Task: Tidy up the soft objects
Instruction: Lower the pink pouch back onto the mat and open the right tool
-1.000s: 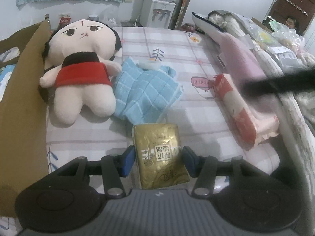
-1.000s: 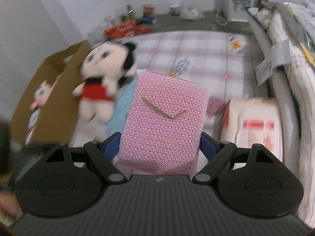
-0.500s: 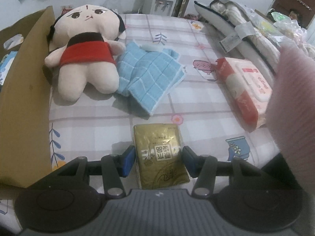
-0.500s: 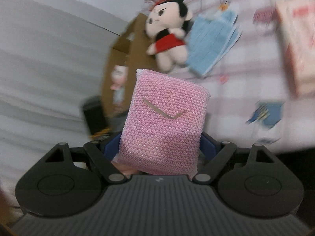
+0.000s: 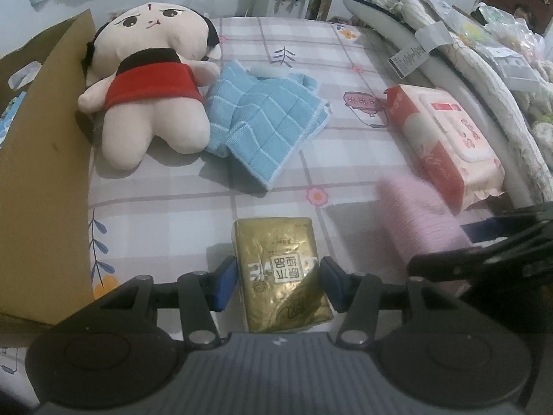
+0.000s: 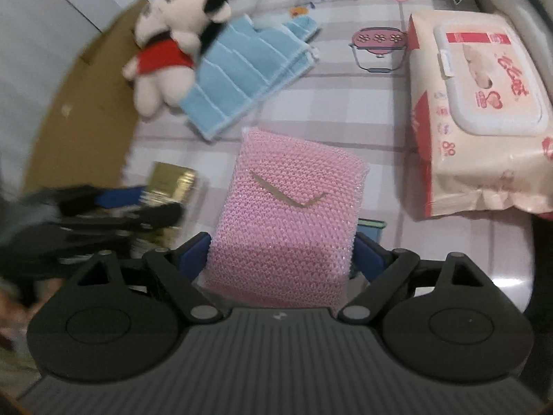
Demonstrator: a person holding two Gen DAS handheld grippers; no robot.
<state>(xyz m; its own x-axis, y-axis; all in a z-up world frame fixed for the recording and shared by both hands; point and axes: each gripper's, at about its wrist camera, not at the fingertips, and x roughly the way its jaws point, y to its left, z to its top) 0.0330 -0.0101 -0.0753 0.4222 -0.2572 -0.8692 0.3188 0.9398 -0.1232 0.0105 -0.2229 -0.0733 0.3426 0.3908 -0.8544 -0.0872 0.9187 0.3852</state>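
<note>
Gripping a gold foil-wrapped tissue packet (image 5: 281,273) between its blue pads, the left tool (image 5: 278,282) holds the packet low over the checked, cartoon-printed bedsheet (image 5: 166,207) near the bed's front edge. Just to its right, the right tool (image 6: 281,259) has a pink knitted rectangular sponge pad (image 6: 292,214) between its blue pads; its jaws have just been opening, yet the pad sits between them and both pads appear to touch its sides. Beyond the pink pad lies a folded light-blue checked towel (image 5: 266,121), spread on the sheet and touching the plush doll with a cream body, black hair and red dress (image 5: 152,90), which lies on its back against the brown cardboard box (image 5: 41,186) at the left side of the bed. On the right, a pink-and-red soft pack of wet wipes with a plastic flip lid (image 6: 480,114) rests flat on the sheet, near the pink pad. Rolled bedding in clear covers (image 5: 449,52) lines the bed's right edge.
</note>
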